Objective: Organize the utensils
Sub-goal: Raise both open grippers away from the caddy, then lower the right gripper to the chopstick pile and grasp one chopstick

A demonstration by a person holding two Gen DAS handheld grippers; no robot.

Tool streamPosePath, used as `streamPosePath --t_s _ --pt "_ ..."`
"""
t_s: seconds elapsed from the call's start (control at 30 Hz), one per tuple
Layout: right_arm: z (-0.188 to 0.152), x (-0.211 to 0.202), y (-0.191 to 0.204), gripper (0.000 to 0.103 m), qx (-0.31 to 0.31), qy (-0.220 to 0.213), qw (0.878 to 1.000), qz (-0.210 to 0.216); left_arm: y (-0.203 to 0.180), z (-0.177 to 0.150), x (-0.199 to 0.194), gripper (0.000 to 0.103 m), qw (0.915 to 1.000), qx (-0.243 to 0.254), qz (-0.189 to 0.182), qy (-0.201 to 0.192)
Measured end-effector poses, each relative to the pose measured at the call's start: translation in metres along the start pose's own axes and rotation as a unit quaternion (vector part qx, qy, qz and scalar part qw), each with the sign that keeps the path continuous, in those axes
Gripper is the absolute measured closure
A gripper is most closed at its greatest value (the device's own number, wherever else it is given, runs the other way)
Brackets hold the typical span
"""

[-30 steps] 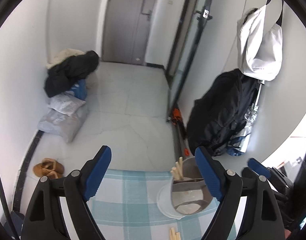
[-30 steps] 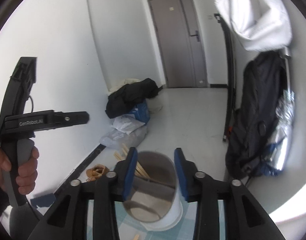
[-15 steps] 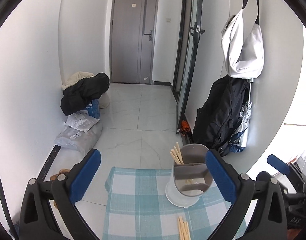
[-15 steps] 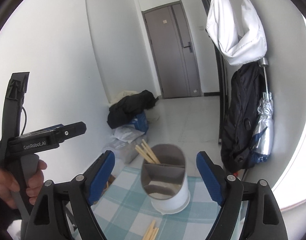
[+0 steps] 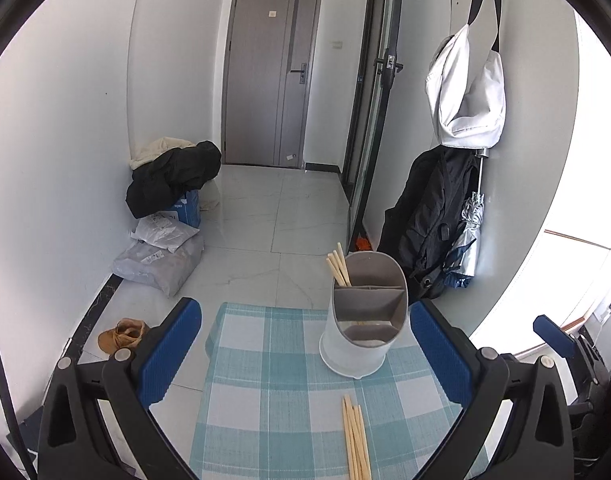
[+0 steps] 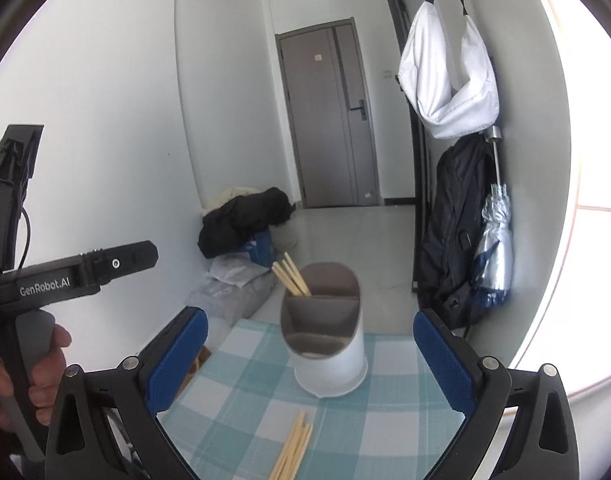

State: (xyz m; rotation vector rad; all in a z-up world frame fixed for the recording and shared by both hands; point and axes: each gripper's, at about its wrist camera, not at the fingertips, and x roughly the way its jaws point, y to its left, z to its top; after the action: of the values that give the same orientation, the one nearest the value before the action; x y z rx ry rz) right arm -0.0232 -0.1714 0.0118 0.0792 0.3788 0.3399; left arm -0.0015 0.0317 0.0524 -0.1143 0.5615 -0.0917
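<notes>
A white utensil holder (image 5: 363, 344) with grey dividers stands on a teal checked cloth (image 5: 265, 380); it also shows in the right wrist view (image 6: 329, 356). Several wooden chopsticks (image 5: 339, 268) stick up from its far-left compartment. A loose bundle of chopsticks (image 5: 355, 440) lies on the cloth in front of the holder, and also shows in the right wrist view (image 6: 293, 448). My left gripper (image 5: 305, 356) is open and empty, behind the holder's left side. My right gripper (image 6: 311, 364) is open and empty, with the holder between its fingers' line of sight.
The cloth's far edge ends above a tiled floor (image 5: 265, 240). A black bag and folded umbrella (image 5: 437, 236) lean on the right wall under a white bag (image 5: 465, 92). Clothes and parcels (image 5: 165, 208) pile at the left wall. The left gripper's body (image 6: 65, 276) shows in the right wrist view.
My right gripper has opened wide and pulled back from the holder. Both grippers have drawn back, so the loose chopsticks on the cloth show more fully.
</notes>
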Motion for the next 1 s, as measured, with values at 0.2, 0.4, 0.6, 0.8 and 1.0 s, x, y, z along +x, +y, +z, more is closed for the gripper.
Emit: streamPosePath --t_s 0.2,0.4,0.6,0.8,1.0 --pt "-0.017 -0.009 0.0 0.0 0.001 -0.004 1.0 -0.009 -0.001 -0.015 -0.004 0.001 0.9999 0.007 0.005 -0.007" --pt "-0.033 -0.002 -0.008 0.0 0.007 0.026 1.0 -0.014 0.003 -0.033 0.006 0.001 0.9999 -0.011 0.003 0.005" --pt "-0.055 0.012 -0.012 0.0 -0.011 0.05 0.998 -0.021 0.006 -0.053 0.029 0.001 0.9995 -0.014 0.013 0.027" --pt "-0.077 0.037 -0.015 0.0 -0.022 0.101 0.995 -0.013 0.017 -0.08 0.066 0.001 0.9969 -0.024 0.011 0.074" --pt "-0.099 0.069 -0.016 0.01 -0.036 0.166 0.985 -0.005 0.037 -0.082 0.081 0.001 0.9916 -0.068 0.016 0.109"
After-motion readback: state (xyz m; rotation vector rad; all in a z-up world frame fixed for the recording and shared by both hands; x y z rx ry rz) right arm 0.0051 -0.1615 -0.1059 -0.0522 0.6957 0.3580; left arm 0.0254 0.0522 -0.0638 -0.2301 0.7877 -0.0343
